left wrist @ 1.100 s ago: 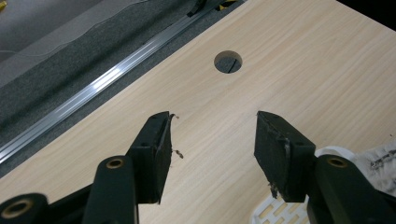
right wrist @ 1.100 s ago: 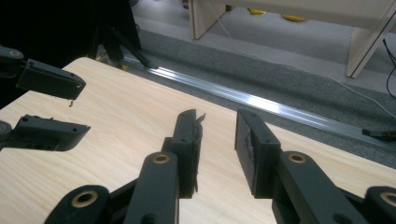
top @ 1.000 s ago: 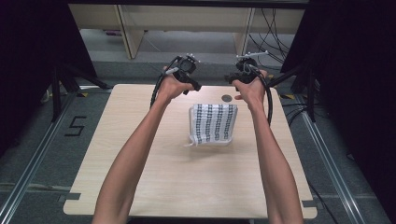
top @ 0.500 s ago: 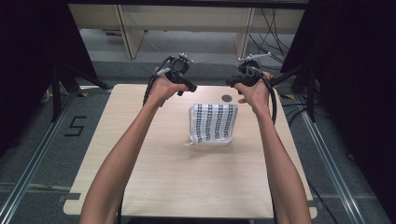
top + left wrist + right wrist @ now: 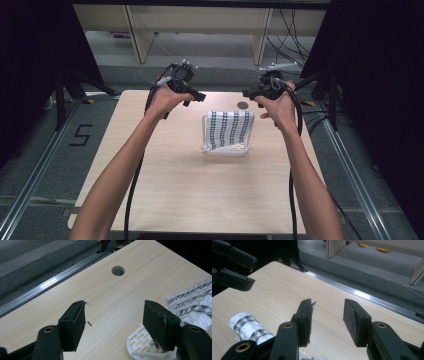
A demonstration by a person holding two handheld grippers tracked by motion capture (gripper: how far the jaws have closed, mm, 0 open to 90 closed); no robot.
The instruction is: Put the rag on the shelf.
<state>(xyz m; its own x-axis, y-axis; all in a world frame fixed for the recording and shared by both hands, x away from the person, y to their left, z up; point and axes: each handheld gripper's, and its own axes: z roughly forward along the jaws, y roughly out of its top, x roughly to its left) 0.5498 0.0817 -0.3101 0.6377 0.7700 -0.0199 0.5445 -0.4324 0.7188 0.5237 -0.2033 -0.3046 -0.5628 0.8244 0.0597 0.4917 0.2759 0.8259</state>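
Tongs (image 5: 196,96) wider; folded patterned cloth (image 5: 228,127)

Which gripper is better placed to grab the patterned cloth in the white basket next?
Left, marginally. Its gripper is open with the white basket and cloth right by one jaw. The right gripper, also open, faces bare table.

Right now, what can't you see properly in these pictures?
- Basket: in the high view the patterned cloth covers its inside, so what it holds is hidden.
- Cloth: cut off by the right edge in the left gripper view, by the bottom edge in the right gripper view.
- Table hole: too small in the high view to tell what's inside.
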